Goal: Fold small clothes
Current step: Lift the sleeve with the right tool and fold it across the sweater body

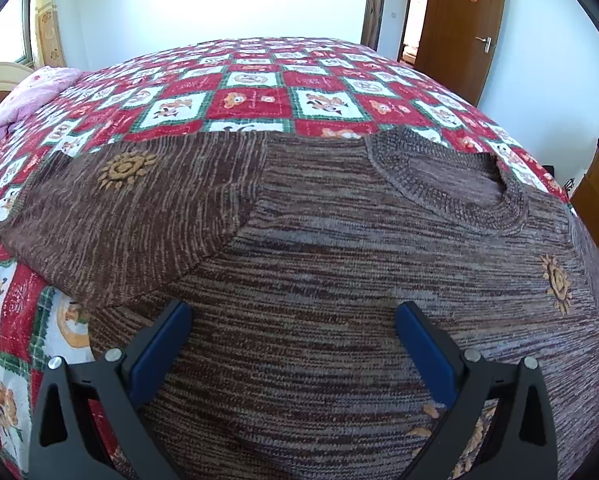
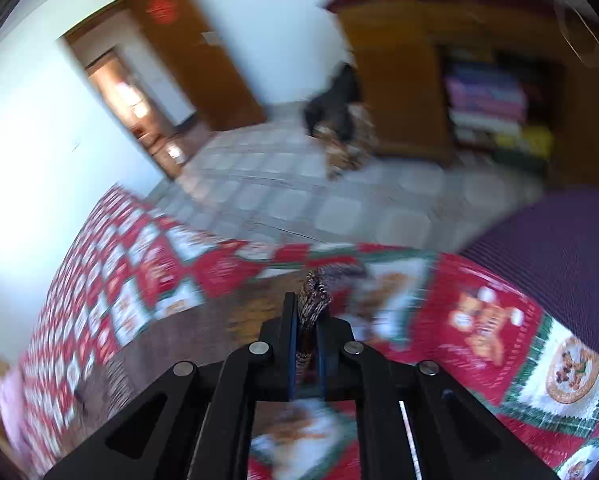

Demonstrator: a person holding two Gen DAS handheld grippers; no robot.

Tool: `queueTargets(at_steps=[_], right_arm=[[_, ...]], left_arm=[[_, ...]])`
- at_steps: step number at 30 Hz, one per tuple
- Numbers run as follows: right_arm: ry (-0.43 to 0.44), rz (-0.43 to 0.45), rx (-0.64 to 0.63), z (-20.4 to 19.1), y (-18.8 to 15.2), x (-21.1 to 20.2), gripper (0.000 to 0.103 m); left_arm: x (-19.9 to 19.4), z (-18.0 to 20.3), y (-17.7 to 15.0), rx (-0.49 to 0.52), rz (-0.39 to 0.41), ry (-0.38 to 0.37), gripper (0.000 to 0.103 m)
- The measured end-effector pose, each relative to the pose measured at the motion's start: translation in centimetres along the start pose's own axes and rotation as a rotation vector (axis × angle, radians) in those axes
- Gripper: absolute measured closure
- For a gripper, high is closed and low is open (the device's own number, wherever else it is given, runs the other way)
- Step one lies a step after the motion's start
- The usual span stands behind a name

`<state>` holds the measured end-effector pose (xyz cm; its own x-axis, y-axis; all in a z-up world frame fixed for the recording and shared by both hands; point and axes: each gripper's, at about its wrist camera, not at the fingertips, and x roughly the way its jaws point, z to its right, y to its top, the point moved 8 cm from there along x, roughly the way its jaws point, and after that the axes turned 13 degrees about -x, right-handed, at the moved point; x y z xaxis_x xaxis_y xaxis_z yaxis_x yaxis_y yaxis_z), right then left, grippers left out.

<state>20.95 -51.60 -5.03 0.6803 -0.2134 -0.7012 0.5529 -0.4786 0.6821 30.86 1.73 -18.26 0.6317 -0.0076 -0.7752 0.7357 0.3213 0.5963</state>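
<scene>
Sweater (image 1: 339, 248) spread flat on the bed (image 1: 251, 76), collar (image 1: 451, 196) toward the door side, one sleeve (image 1: 111, 208) angled out beside the body. Left gripper (image 1: 293, 344) poised over the sweater's body, jaws wide apart and clear of the knit; right gripper (image 2: 308, 320) clamped tight on a bunched edge of the sweater, picture blurred. Judged a thick, soft, limp knit of moderate weight, likely to sag and stretch when lifted, not slippery or fragile; best taken at seams, hem corners or shoulder near the collar.
</scene>
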Motion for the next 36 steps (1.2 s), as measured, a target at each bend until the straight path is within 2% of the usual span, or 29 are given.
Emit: queueTargets(at_steps=[4, 7, 9, 12, 16, 19, 24, 25, 26, 28, 29, 32, 34, 36], right_arm=[[0.1, 0.03, -0.164, -8.6, 0.1, -1.8, 0.096], [0.224, 0.022, -0.29, -16.6, -1.9, -2.6, 0.096], [0.334, -0.01, -0.343, -21.9, -4.1, -2.7, 0.096], [0.452, -0.051, -0.402, -28.1, -8.0, -2.3, 0.096], [0.56, -0.139, -0.455, -33.3, -14.6, -0.4, 0.096], [0.602, -0.196, -0.458, -34.6, -18.0, 1.5, 0.096], [0.665, -0.298, -0.424, -34.2, -20.6, 3.5, 0.091], [0.677, -0.327, -0.41, -34.0, -21.0, 3.6, 0.079], [0.712, -0.389, -0.377, -33.9, -21.5, 3.9, 0.059], [0.794, -0.423, -0.314, -33.9, -21.5, 3.4, 0.052], [0.806, -0.404, -0.306, -33.8, -20.9, 2.8, 0.052], [0.768, -0.222, -0.313, -32.2, -17.2, 0.6, 0.052], [0.684, -0.15, -0.302, -30.6, -14.7, 0.5, 0.052], [0.59, -0.137, -0.323, -29.6, -13.7, 1.5, 0.054]], left_arm=[[0.0, 0.0, 0.0, 0.0, 0.002, -0.002, 0.0], [-0.1, 0.0, 0.0, -0.007, 0.006, -0.012, 0.0], [-0.2, -0.1, 0.0, -0.013, 0.009, -0.022, 0.0], [-0.2, -0.1, 0.0, -0.019, 0.011, -0.032, 0.0], [-0.3, -0.2, 0.0, -0.023, 0.014, -0.041, 0.0], [-0.3, -0.2, 0.1, -0.028, 0.016, -0.048, 0.0], [-0.4, -0.3, 0.1, -0.036, 0.019, -0.062, 0.0], [-0.4, -0.3, 0.1, -0.036, 0.02, -0.063, 0.0], [-0.4, -0.2, 0.1, -0.036, 0.02, -0.063, 0.0], [-0.4, -0.3, 0.1, -0.036, 0.02, -0.063, 0.0], [-0.4, -0.2, 0.1, -0.036, 0.02, -0.063, 0.0], [-0.4, -0.3, 0.1, -0.037, 0.021, -0.064, 0.0], [-0.4, -0.2, 0.1, -0.037, 0.021, -0.064, 0.0], [-0.4, -0.2, 0.1, -0.037, 0.021, -0.064, 0.0]])
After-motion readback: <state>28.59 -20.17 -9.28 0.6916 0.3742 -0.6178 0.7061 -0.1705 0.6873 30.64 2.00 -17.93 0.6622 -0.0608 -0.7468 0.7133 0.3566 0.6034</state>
